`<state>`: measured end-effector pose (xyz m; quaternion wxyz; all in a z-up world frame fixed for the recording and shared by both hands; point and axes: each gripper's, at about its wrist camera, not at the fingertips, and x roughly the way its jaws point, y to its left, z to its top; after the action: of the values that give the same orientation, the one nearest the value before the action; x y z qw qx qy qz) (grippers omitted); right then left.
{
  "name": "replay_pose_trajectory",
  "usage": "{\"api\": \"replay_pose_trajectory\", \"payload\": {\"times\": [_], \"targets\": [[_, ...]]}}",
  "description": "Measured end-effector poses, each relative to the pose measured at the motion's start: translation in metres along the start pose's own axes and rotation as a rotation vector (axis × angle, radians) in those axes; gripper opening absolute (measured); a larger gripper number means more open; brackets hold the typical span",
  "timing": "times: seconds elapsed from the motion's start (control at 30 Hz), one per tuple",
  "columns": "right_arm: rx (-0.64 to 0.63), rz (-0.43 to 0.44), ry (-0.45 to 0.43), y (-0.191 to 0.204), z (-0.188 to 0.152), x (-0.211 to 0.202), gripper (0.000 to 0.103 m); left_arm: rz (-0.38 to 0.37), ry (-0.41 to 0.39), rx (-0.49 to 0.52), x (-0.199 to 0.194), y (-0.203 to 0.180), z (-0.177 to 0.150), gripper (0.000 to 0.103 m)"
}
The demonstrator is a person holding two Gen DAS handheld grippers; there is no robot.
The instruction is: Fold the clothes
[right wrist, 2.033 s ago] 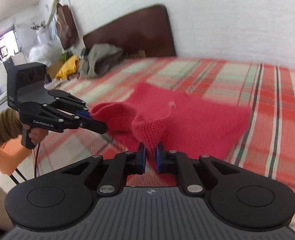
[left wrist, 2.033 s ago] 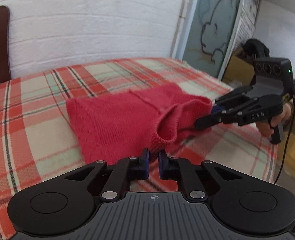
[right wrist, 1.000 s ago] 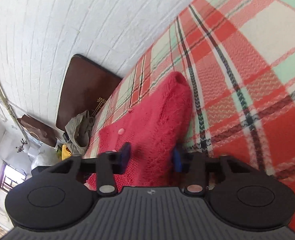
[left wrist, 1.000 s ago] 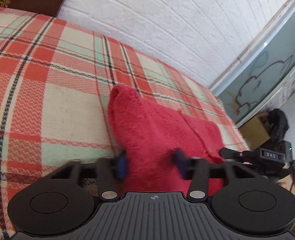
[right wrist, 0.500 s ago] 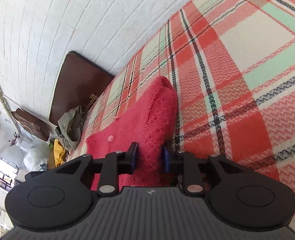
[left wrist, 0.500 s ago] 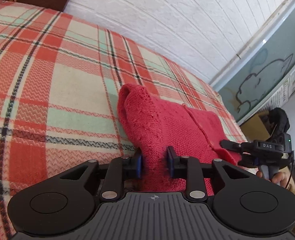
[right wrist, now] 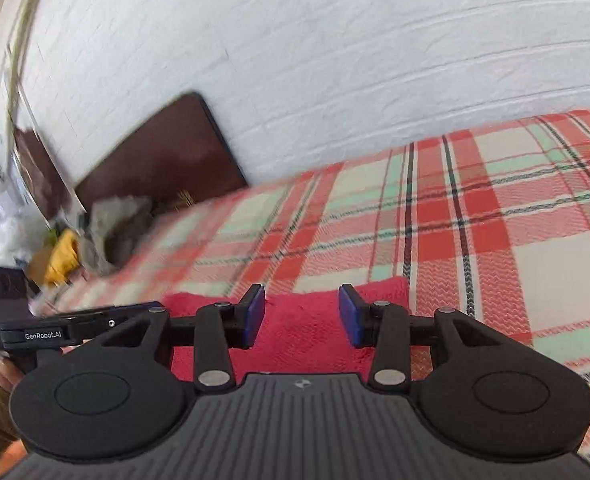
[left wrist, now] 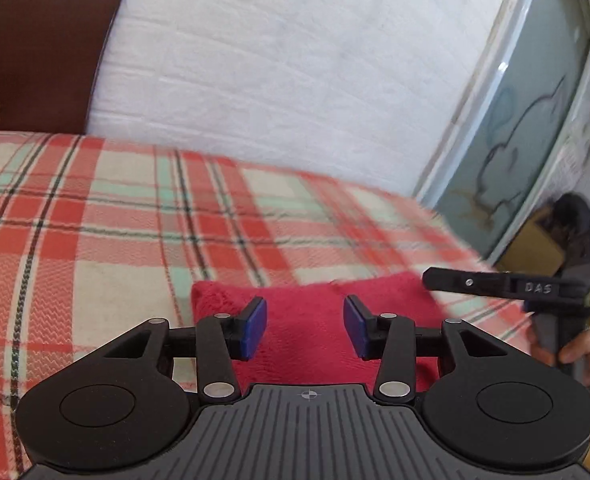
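Observation:
A red knitted garment (left wrist: 307,320) lies folded and flat on the plaid bedspread (left wrist: 95,232); it also shows in the right wrist view (right wrist: 299,328). My left gripper (left wrist: 305,328) is open and empty, lifted just above the garment's near part. My right gripper (right wrist: 299,318) is open and empty too, over the garment's other end. The right gripper shows at the right of the left wrist view (left wrist: 495,284); the left gripper shows at the left of the right wrist view (right wrist: 67,332). Both views are motion-blurred.
A white brick wall (left wrist: 295,80) runs behind the bed. A dark brown headboard (right wrist: 155,164) stands at the bed's end, with a grey garment (right wrist: 115,232) and a yellow item (right wrist: 61,256) piled near it. A glass door (left wrist: 527,128) stands beyond the bed's corner.
Both grippers opened wide, let go of the red garment and pulled back and up from it. The garment stays lying on the bedspread.

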<state>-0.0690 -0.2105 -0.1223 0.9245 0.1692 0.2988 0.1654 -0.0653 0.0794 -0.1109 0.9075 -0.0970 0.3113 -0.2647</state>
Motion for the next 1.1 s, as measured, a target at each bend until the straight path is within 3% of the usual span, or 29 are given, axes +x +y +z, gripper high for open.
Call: {"api": "replay_pose_trajectory", "payload": {"times": [0.03,0.13,0.27,0.37,0.5,0.57,0.73,0.8,0.87,0.93,1.1], "targets": [[0.001,-0.013,0.035,-0.003,-0.004,0.009,0.047,0.012,0.019,0.003,0.007,0.002,-0.005,0.058],[0.008,0.001,0.019,-0.010,-0.015,0.011,0.047,0.005,-0.013,0.024,0.006,0.007,-0.018,0.058],[-0.043,-0.002,-0.022,0.010,-0.017,-0.015,0.050,0.019,-0.026,-0.013,-0.015,-0.002,-0.006,0.063],[-0.084,-0.004,-0.054,0.025,-0.019,-0.035,0.055,0.018,-0.058,0.095,-0.041,-0.031,-0.011,0.070],[-0.205,-0.107,0.007,0.040,-0.047,-0.031,0.055,0.013,-0.005,0.225,-0.042,-0.066,-0.040,0.071],[-0.233,-0.135,0.013,0.041,-0.053,-0.025,0.056,0.034,0.039,0.229,-0.027,-0.066,-0.056,0.071],[-0.256,-0.114,-0.072,0.059,-0.048,-0.055,0.056,0.026,-0.026,0.157,-0.050,-0.071,-0.049,0.071],[-0.289,-0.106,-0.094,0.072,-0.053,-0.067,0.056,0.024,-0.065,0.184,-0.063,-0.080,-0.050,0.075],[-0.317,-0.101,-0.089,0.084,-0.061,-0.072,0.054,0.017,-0.058,0.215,-0.065,-0.088,-0.055,0.075],[-0.349,-0.104,-0.068,0.096,-0.070,-0.070,0.043,0.002,-0.034,0.243,-0.062,-0.095,-0.062,0.075],[-0.456,-0.149,-0.008,0.113,-0.087,-0.057,0.039,0.025,0.007,0.238,-0.056,-0.095,-0.076,0.073]]}}
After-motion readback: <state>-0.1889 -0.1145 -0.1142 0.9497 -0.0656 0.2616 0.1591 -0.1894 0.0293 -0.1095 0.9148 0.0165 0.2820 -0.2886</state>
